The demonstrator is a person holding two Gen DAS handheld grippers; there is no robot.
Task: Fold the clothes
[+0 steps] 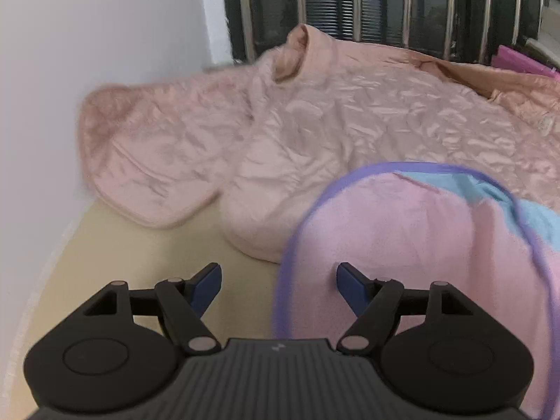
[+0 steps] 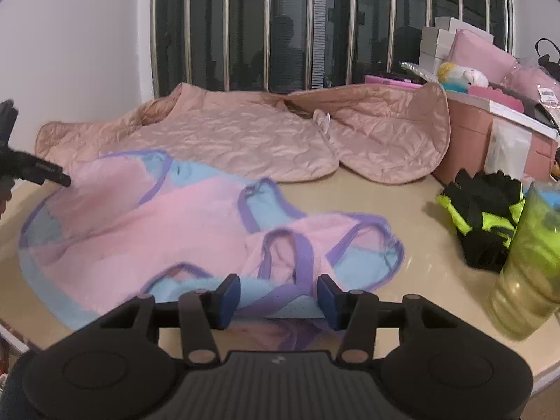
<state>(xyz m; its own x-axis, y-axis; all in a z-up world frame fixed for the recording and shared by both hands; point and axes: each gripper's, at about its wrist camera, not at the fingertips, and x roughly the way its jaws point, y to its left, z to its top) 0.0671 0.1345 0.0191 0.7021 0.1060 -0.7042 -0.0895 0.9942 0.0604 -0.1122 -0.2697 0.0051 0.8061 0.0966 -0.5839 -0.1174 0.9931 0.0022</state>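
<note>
Both tongs gape wide over a small pink-and-blue garment on the cream table.

The right gripper hangs open, nothing pinched, over the garment's purple-trimmed near edge. The left gripper stands open too, one pad over the purple hem, the other over bare table. Behind lies a quilted pink jacket; black-and-yellow gloves sit by what looks like a green tumbler.
</note>
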